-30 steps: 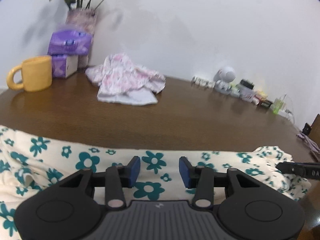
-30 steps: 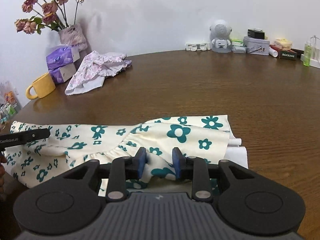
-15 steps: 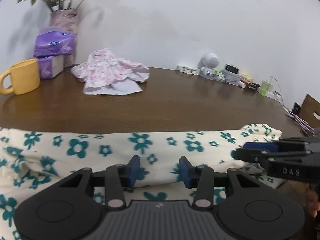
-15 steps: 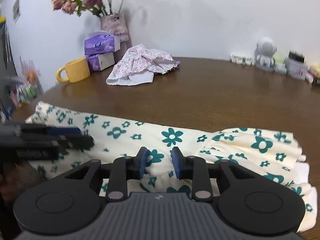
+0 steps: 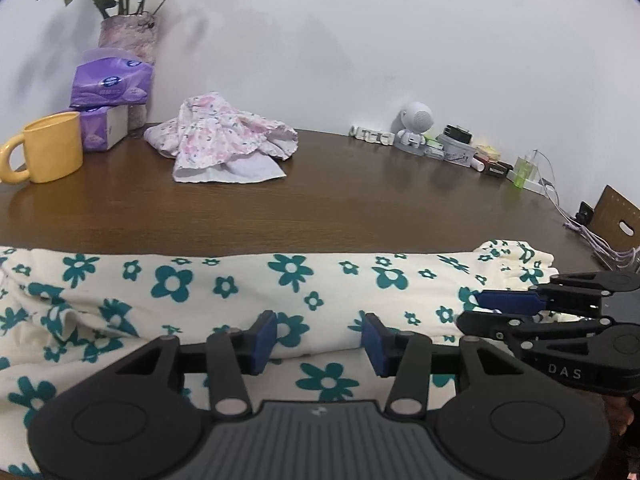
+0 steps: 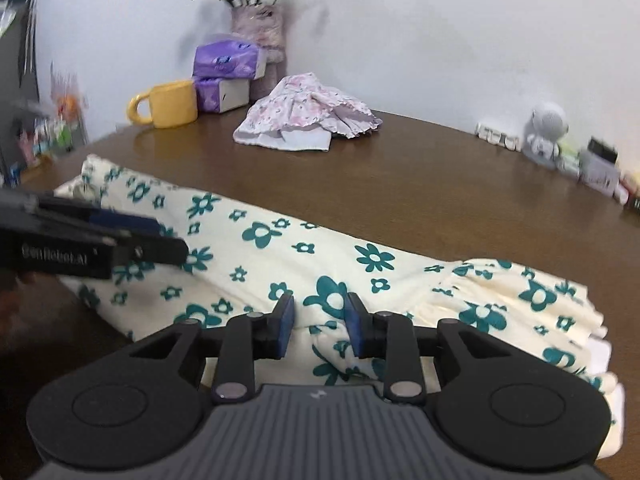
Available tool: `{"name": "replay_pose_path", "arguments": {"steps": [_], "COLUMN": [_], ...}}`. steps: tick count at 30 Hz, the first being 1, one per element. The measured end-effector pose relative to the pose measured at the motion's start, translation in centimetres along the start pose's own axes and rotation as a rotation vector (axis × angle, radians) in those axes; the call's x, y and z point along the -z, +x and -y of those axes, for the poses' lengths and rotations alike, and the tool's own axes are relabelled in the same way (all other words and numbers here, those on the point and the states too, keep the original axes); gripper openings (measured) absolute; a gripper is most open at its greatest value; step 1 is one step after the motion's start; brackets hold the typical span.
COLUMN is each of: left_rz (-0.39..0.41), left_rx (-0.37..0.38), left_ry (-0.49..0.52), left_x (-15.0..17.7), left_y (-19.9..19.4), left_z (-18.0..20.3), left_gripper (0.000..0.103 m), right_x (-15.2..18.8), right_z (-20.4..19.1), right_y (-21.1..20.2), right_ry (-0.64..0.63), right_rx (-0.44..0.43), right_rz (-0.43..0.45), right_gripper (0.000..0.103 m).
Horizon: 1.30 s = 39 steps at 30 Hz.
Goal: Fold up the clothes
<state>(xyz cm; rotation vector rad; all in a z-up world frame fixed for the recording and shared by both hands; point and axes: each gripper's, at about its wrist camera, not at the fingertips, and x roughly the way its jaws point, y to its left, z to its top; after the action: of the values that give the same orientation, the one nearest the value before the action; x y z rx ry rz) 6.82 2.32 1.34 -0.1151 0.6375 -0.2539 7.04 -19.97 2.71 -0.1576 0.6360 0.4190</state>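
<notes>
A cream garment with teal flowers (image 5: 224, 284) lies stretched along the near part of the brown table (image 5: 360, 208), folded lengthwise. My left gripper (image 5: 319, 340) is open just above the garment's near fold, with nothing pinched. My right gripper (image 6: 319, 330) hangs low over the same garment (image 6: 360, 256), its fingers set narrower but apart, with a ridge of cloth between them. In the left wrist view the right gripper (image 5: 470, 309) comes in from the right, near the ruffled end. The right wrist view shows the left gripper (image 6: 174, 236) over the garment's left end.
A crumpled pink floral garment (image 5: 224, 140) lies at the back of the table. A yellow mug (image 5: 48, 148), purple tissue packs (image 5: 110, 88) and a vase of flowers (image 5: 128, 36) stand at the back left. A white robot figure (image 5: 414, 128) and small items line the wall. Cables (image 5: 600, 240) trail at the right edge.
The right wrist view has swung left along the garment. The two grippers have drawn nearer to each other. The garment has not shifted on the table.
</notes>
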Motion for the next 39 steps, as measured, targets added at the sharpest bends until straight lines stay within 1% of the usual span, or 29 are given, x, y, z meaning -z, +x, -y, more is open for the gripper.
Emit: {"name": "replay_pose_path", "arguments": {"steps": [4,9,12,14,17,21,23,26,27,28,29,30,31,32,35,37,38,39], "left_rz": [0.006,0.01,0.023,0.032,0.038,0.038,0.04,0.049,0.061,0.079,0.097,0.12,0.139,0.153,0.138,0.1,0.078,0.058], "left_rx": [-0.011,-0.023,-0.047,-0.08,-0.127,-0.151,-0.162,-0.154,-0.145,-0.133,-0.12,-0.107,-0.101,-0.099,-0.081,-0.052,-0.047,-0.057], "left_ry": [0.007,-0.002,-0.015,-0.022,-0.048,-0.075,-0.086,-0.098,-0.1,-0.098,-0.094,-0.088,-0.079,-0.071,-0.049,-0.031,-0.015,0.0], "left_x": [0.3,0.4,0.5,0.6,0.7,0.8,0.9,0.9,0.9,0.7,0.6,0.3,0.0,-0.3,-1.0,-1.0,-0.9,-0.8], "left_y": [-0.3,-0.8,-1.3,-1.7,-2.3,-2.9,-3.1,-3.5,-3.9,-4.2,-4.6,-5.0,-5.2,-5.3,-4.3,-3.1,-2.6,-2.2], "left_z": [-0.4,-1.0,-1.7,-2.4,-3.7,-4.9,-5.3,-5.5,-5.6,-5.5,-5.4,-5.2,-5.1,-4.8,-4.0,-3.4,-3.1,-2.9], "left_gripper": [0.045,0.045,0.045,0.045,0.039,0.035,0.035,0.036,0.042,0.043,0.043,0.045,0.048,0.048,0.047,0.046,0.046,0.046], "right_x": [0.2,0.4,0.6,0.7,0.9,0.9,0.9,0.9,0.9,0.8,0.7,0.4,0.1,-0.3,-1.5,-1.9,-2.0,-2.1], "right_z": [-0.6,-0.6,-0.3,-0.2,-0.2,0.1,0.1,0.1,0.0,0.0,0.0,-0.1,-0.2,-0.3,-1.0,-1.7,-2.1,-2.5], "right_y": [0.4,0.3,-0.1,-0.3,-0.3,-0.3,-0.3,-0.4,-0.4,-0.4,-0.6,-0.8,-1.0,-1.2,-0.8,0.2,0.7,1.3], "right_ry": [-0.043,-0.039,-0.02,-0.014,-0.009,0.009,0.011,0.009,0.007,0.005,0.008,0.013,0.022,0.034,0.053,0.046,0.038,0.029], "right_rx": [0.023,0.026,0.02,0.018,0.018,0.012,0.011,0.013,0.014,0.013,0.005,-0.005,-0.018,-0.033,-0.083,-0.097,-0.103,-0.109], "right_rz": [-0.024,-0.021,-0.013,-0.008,-0.005,-0.004,-0.003,0.0,0.0,-0.001,0.004,0.012,0.029,0.051,0.082,0.072,0.058,0.045], "right_gripper": [0.028,0.03,0.031,0.032,0.032,0.032,0.032,0.033,0.033,0.034,0.038,0.039,0.039,0.039,0.038,0.032,0.027,0.026]}}
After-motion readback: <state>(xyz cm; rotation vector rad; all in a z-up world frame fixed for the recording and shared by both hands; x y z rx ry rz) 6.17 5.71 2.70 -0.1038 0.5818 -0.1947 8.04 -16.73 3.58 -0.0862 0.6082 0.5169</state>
